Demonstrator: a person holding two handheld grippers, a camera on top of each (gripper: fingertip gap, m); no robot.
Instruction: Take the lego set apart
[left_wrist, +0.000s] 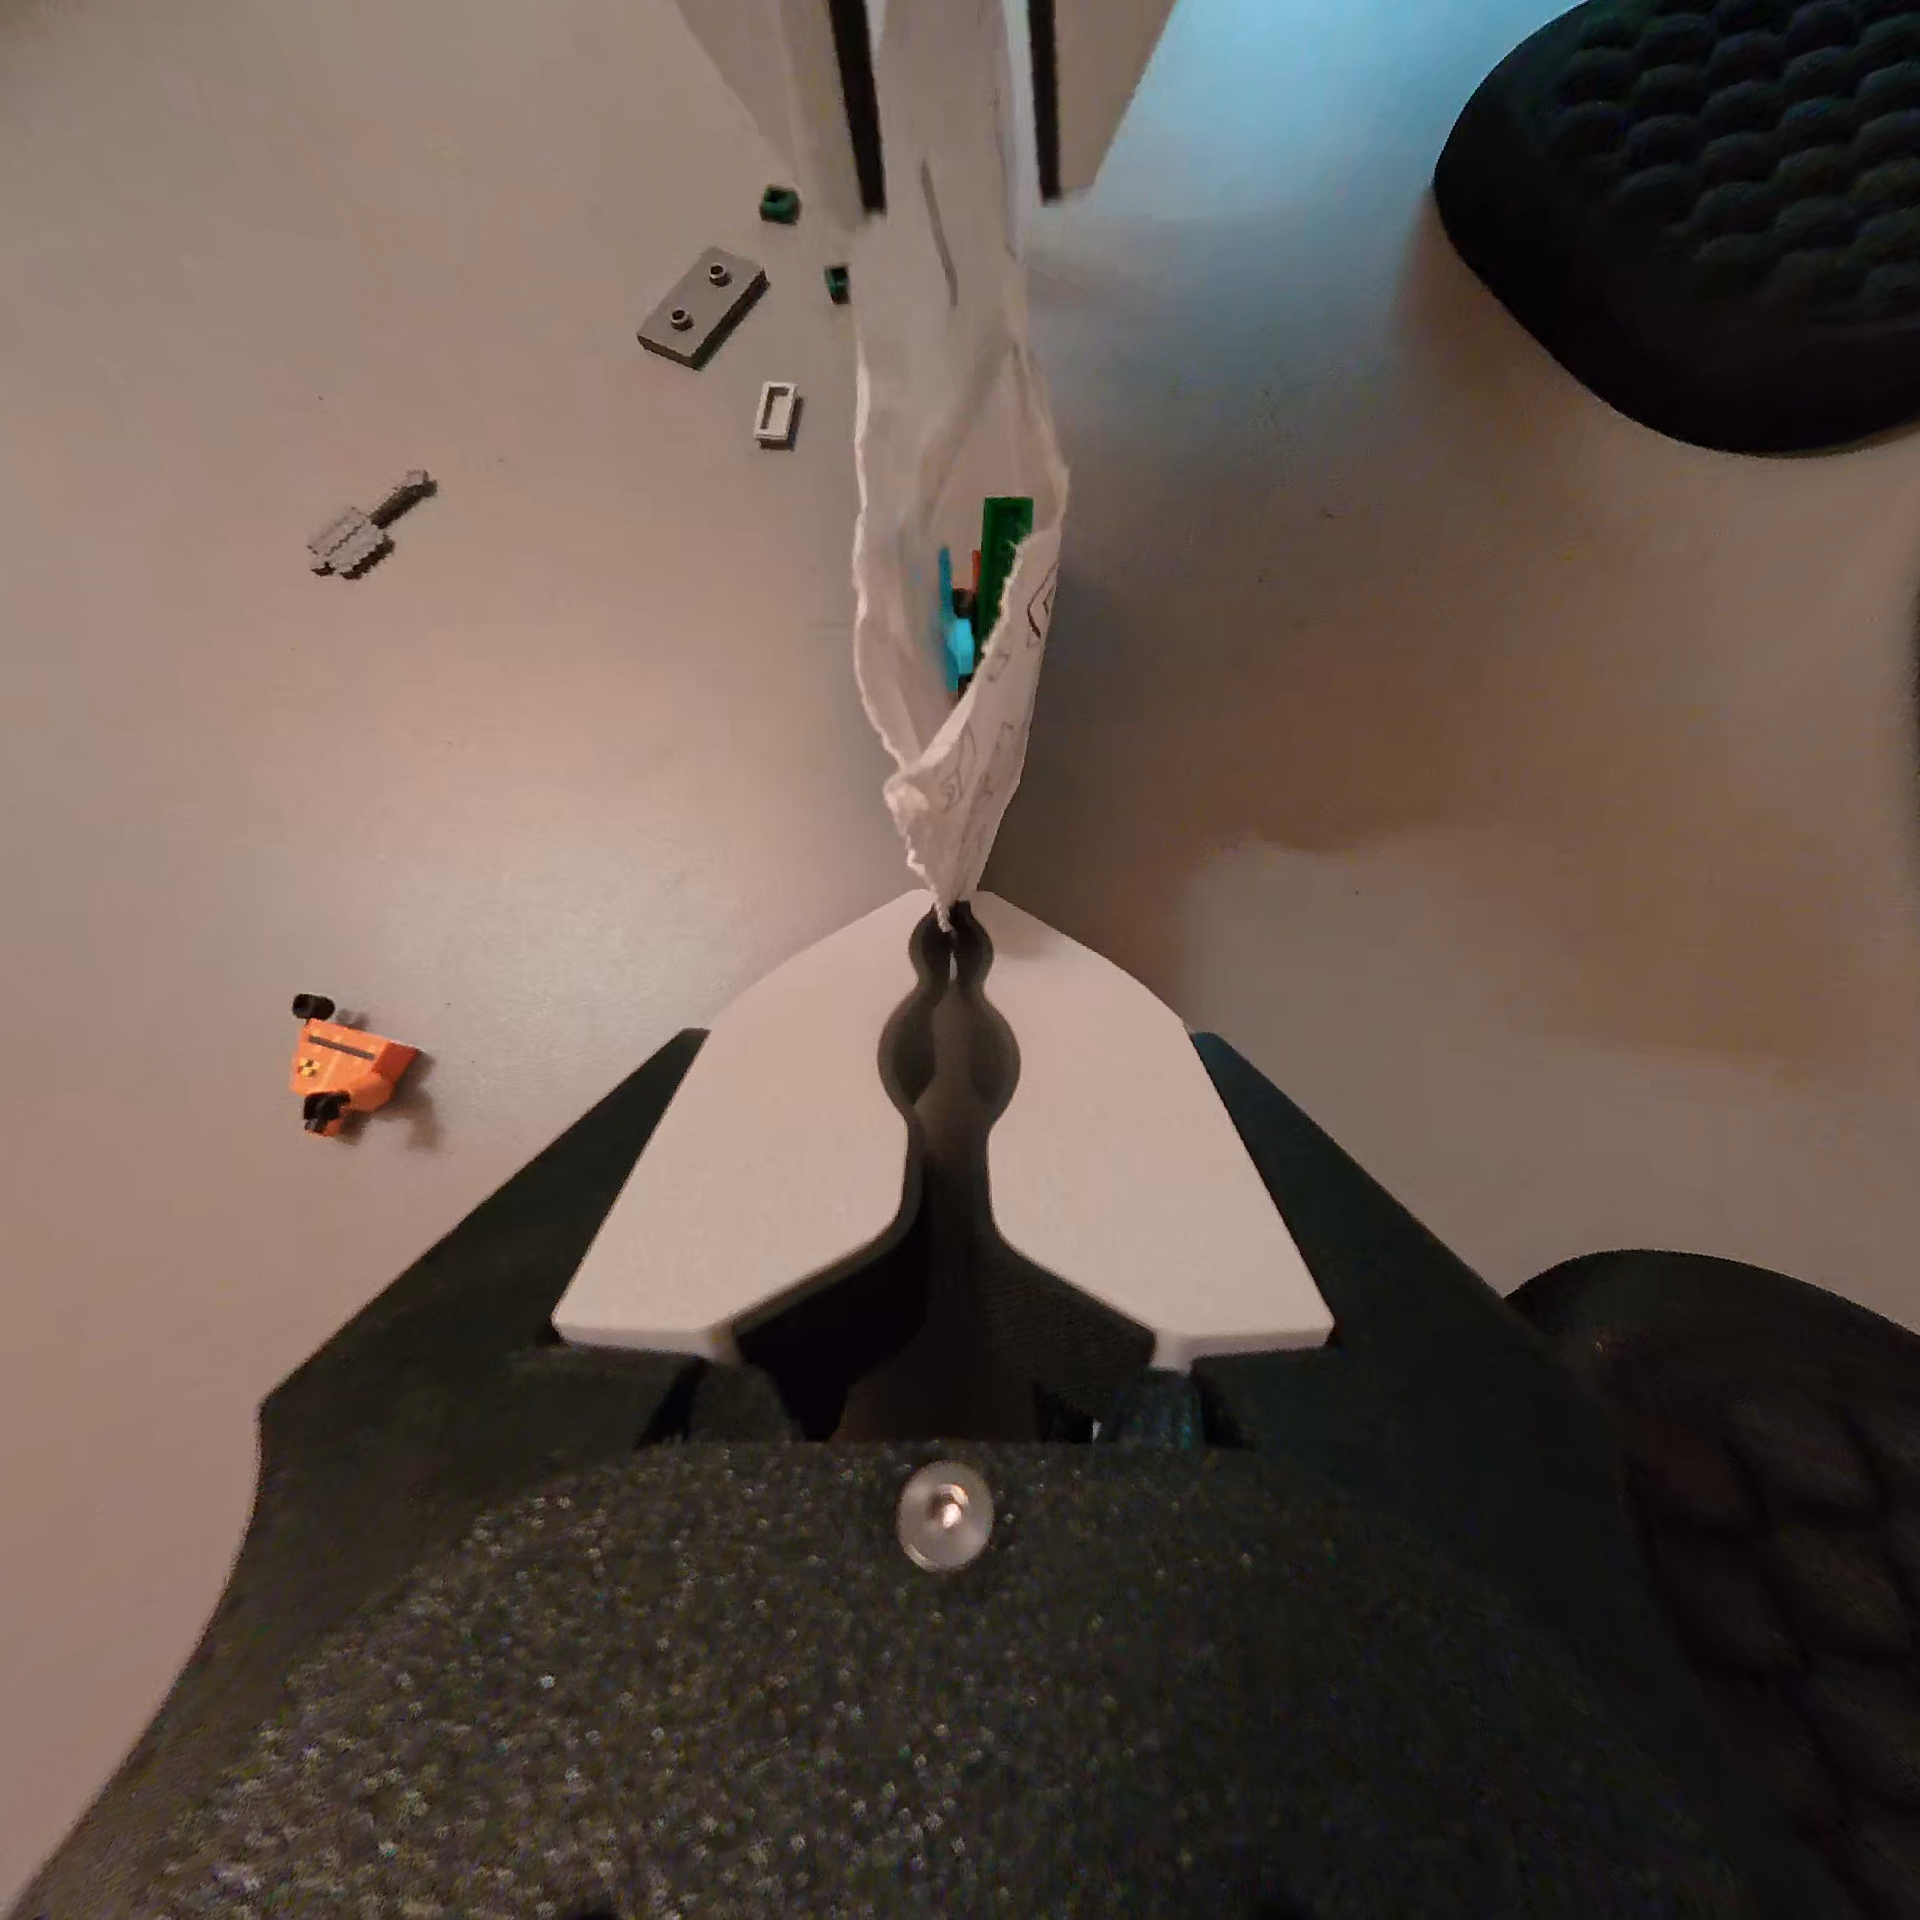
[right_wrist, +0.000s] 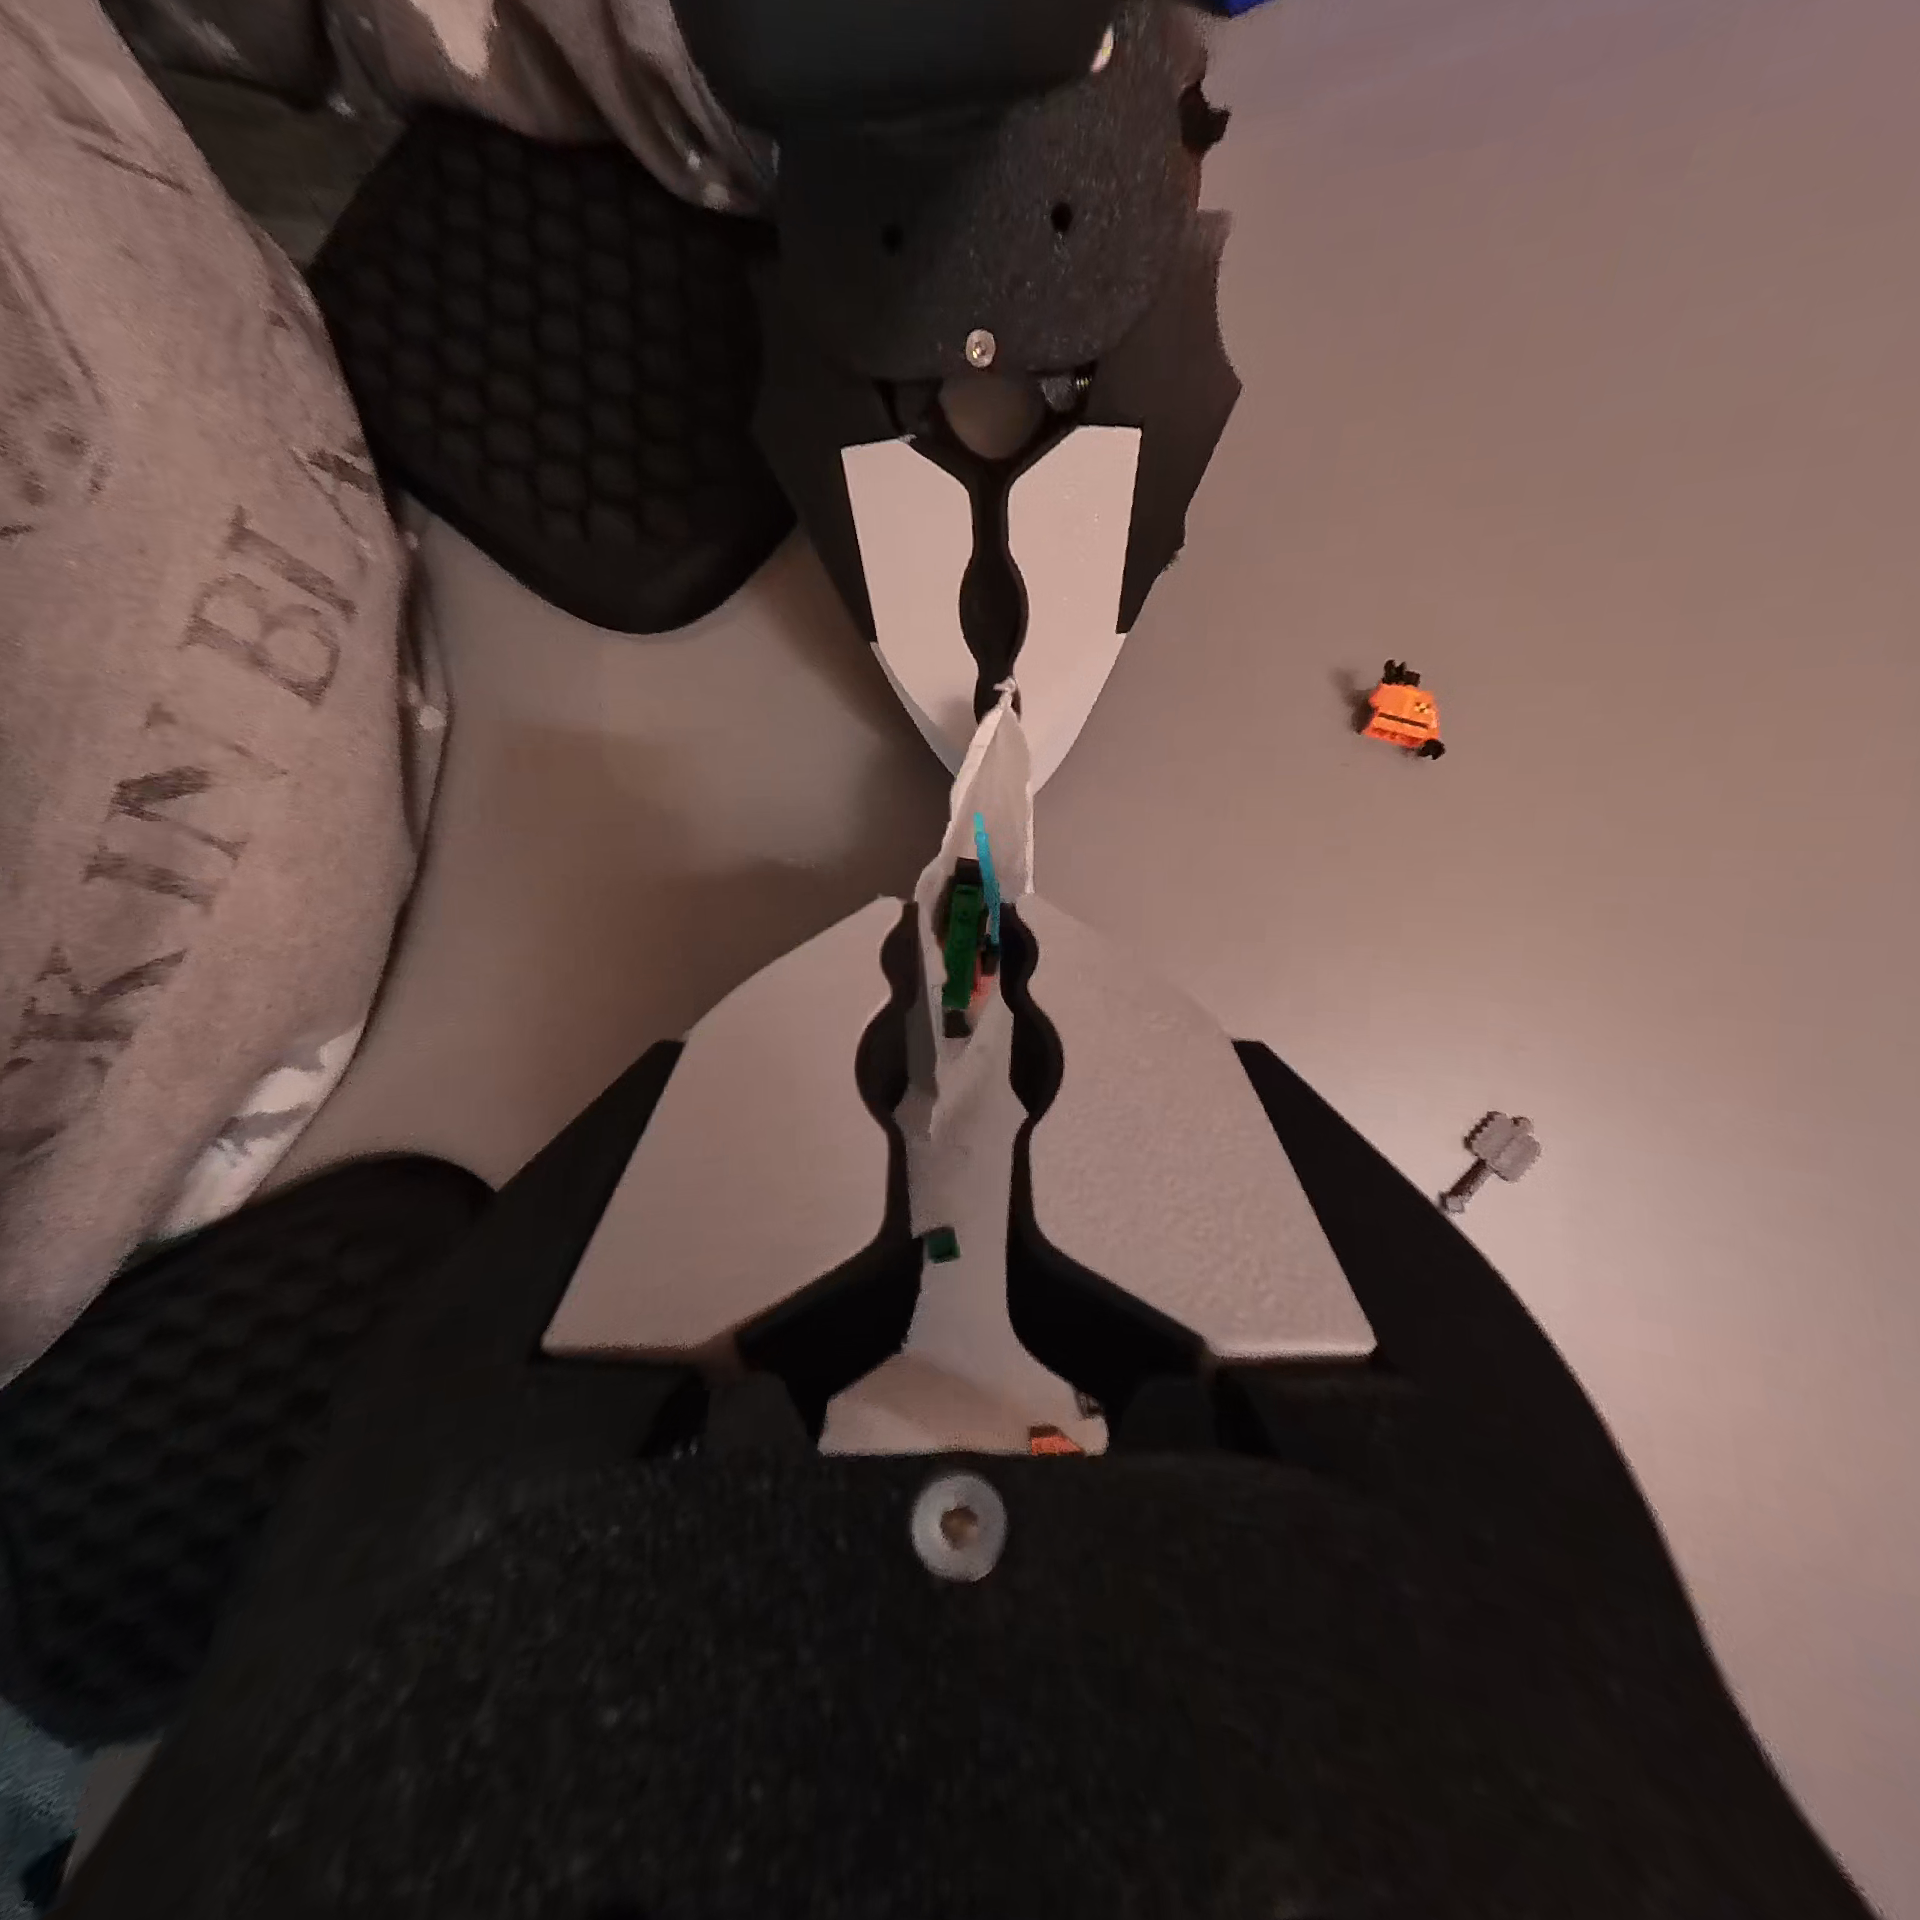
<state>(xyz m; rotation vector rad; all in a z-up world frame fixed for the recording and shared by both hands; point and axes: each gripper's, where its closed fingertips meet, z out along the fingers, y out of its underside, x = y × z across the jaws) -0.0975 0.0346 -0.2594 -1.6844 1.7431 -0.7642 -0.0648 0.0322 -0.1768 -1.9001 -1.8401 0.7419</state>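
A: Starting with the left wrist view — what had the left gripper (left_wrist: 954, 920) got?

B: Its fingers were pinched nearly together on one torn corner of the white paper bag (left_wrist: 951, 665). The bag ran straight ahead from the tips, its long axis in line with the fingers, and its far end reached the other gripper at the top of the view. Through the torn mouth showed lego pieces (left_wrist: 982, 587), green and turquoise, sitting partway along the bag, well ahead of the tips.

A: And around the bag?

B: To its left on the table (left_wrist: 1351, 727) lay loose parts: an orange piece (left_wrist: 348, 1065) nearest the camera, a grey axe-shaped piece (left_wrist: 369, 525) farther on, and a grey plate (left_wrist: 701, 307) close to the bag's far end.

A: The right wrist view?

B: The right gripper (right_wrist: 956, 914) had the bag's other end running down between its fingers; they stood narrow, and I judged them closed on the paper. There the pieces lay just at its tips, so the right was far nearer them than the left.

A: What did the next move turn on?

B: Probably the pull along the bag's length: the two grippers faced each other, the paper taut between them
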